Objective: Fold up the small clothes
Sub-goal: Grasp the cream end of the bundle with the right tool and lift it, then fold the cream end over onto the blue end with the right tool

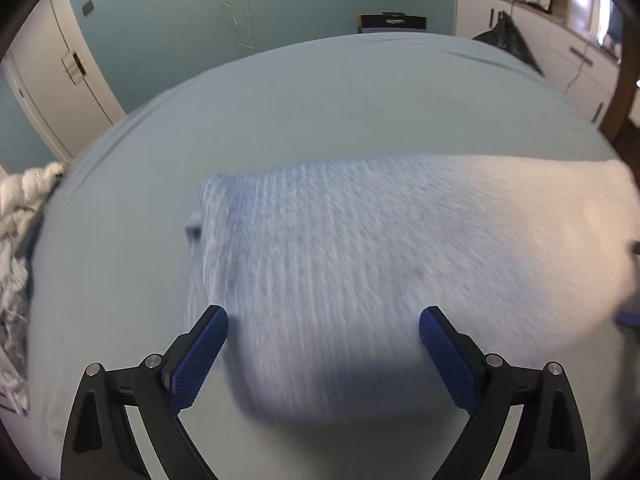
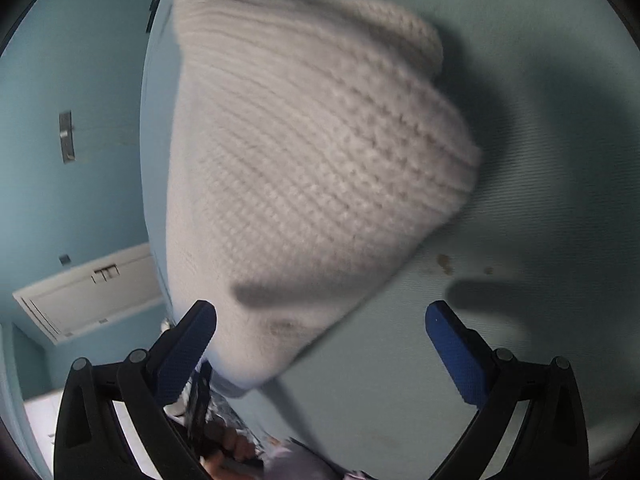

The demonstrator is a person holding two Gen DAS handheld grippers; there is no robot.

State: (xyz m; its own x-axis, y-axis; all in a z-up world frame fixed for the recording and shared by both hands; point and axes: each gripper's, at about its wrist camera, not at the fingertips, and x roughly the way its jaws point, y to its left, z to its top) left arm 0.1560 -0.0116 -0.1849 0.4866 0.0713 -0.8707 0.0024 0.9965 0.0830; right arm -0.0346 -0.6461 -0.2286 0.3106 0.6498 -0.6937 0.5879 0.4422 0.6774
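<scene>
Here both tools, left tool [image 1: 323, 318] and right tool [image 2: 321, 314], gape wide (empty) over the knit garment [image 1: 400, 248].

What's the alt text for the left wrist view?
A white ribbed knit garment lies flat on a pale blue bed sheet, with the open left gripper poised over its near edge. A crumpled pile of clothes sits at far left.

Dim bluish light, motion blur, fisheye-warped edges
</scene>
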